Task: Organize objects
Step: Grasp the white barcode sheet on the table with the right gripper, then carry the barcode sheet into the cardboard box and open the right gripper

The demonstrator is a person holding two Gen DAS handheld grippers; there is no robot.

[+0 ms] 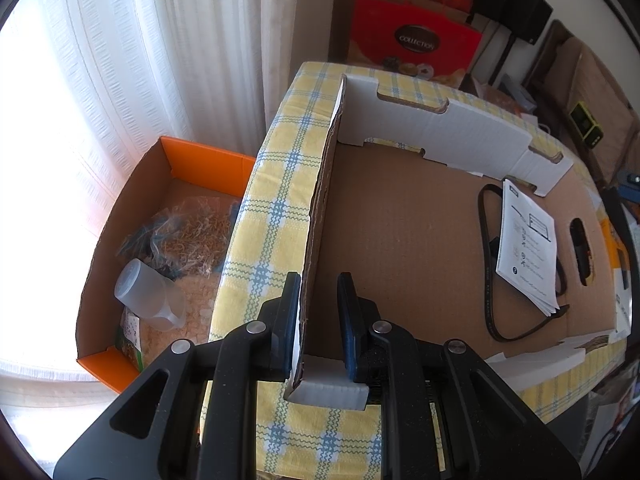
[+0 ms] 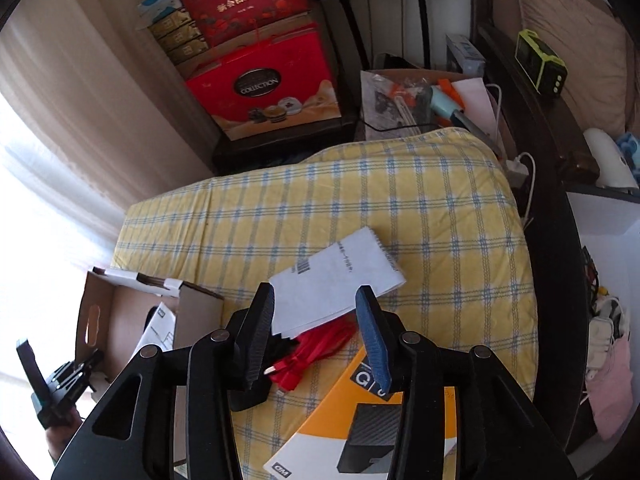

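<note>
A shallow brown cardboard box (image 1: 400, 240) with white outer walls lies on a yellow checked cloth (image 1: 276, 184). My left gripper (image 1: 319, 278) is shut on the box's near-left wall at its corner. A black cable (image 1: 486, 248) and a white leaflet (image 1: 528, 248) lie inside the box. In the right wrist view my right gripper (image 2: 315, 288) stands open above the cloth (image 2: 400, 200), with nothing pressed between its pads. Below it lie a white paper packet (image 2: 336, 276), a red cable bundle (image 2: 316, 344) and an orange-and-white product box (image 2: 340, 420). The cardboard box (image 2: 132, 312) and left gripper (image 2: 60, 384) show at the lower left.
An orange-rimmed carton (image 1: 168, 216) with bags and a plastic cup sits on the floor left of the clothed surface, by the white curtain (image 1: 160, 60). Red gift boxes (image 2: 264, 80) stand behind it. A box of tools (image 2: 420, 96) and a green device (image 2: 540, 64) lie at the far right.
</note>
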